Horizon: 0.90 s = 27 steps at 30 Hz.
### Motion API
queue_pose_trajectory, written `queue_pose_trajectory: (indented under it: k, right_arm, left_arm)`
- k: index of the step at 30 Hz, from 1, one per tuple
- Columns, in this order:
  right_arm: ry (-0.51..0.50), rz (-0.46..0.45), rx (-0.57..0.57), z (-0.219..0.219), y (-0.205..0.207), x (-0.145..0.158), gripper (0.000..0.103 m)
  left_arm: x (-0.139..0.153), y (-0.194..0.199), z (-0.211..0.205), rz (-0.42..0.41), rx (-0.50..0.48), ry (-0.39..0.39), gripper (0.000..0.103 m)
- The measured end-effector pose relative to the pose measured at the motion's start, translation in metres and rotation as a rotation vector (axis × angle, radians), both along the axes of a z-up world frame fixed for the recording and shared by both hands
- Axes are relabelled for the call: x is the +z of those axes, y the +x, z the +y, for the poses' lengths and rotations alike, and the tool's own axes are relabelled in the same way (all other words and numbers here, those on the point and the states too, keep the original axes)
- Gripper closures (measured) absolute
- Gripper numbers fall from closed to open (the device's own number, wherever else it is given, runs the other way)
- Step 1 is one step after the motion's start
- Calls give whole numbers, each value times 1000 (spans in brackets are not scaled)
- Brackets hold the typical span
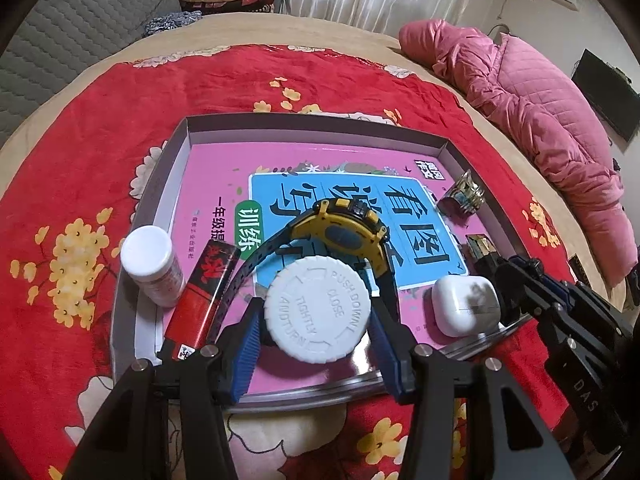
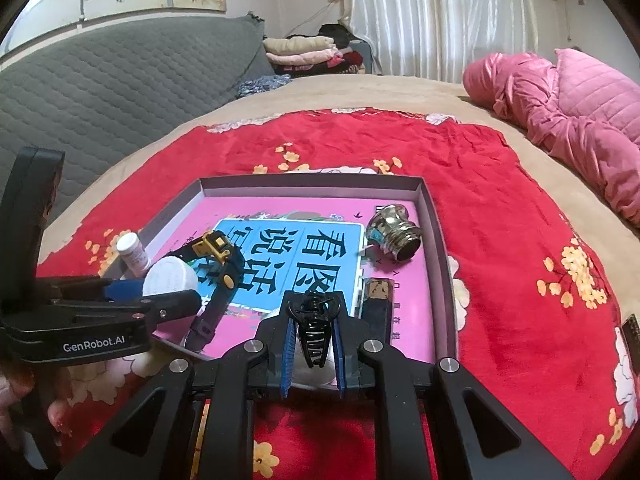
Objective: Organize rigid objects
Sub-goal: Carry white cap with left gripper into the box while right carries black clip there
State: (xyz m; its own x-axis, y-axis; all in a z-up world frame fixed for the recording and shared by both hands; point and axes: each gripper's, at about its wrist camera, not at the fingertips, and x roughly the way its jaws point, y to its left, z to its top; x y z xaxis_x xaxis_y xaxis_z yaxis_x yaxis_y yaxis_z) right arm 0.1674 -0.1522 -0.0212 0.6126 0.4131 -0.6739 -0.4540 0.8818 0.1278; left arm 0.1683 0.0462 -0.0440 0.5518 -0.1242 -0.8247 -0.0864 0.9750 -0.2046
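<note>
A grey shallow box (image 1: 182,152) lies on the red flowered blanket with a pink book (image 1: 216,168) inside it. My left gripper (image 1: 315,314) is shut on a white bottle with a push-down cap (image 1: 316,308), its blue pads against both sides, over the box's near part. A black hair claw clip (image 2: 314,340) stands upright between the pads of my right gripper (image 2: 315,304), which is shut on it above a white earbud case (image 1: 466,304). On the book lie a yellow and black watch (image 1: 344,232) and a chrome threaded fitting (image 2: 394,232).
A small white bottle (image 1: 150,264) and a red lighter (image 1: 204,296) rest at the box's left side. A black and gold block (image 2: 378,292) sits by the right wall. A pink quilted jacket (image 2: 580,120) lies at the bed's far right, with folded clothes (image 2: 304,54) behind.
</note>
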Motion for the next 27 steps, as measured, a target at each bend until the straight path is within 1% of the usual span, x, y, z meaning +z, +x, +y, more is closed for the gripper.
queue_pose_trajectory:
  k: [8, 17, 27]
  right_arm:
    - [-1, 12, -12, -4, 1, -3, 87]
    - [-24, 40, -15, 0, 4, -15, 87]
    - [-11, 44, -24, -1, 5, -17, 87]
  left_arm:
    - [-4, 0, 0, 4, 0, -2, 52]
    - [-4, 0, -1, 3, 1, 3, 52]
    - [-4, 0, 0, 1, 3, 5, 52]
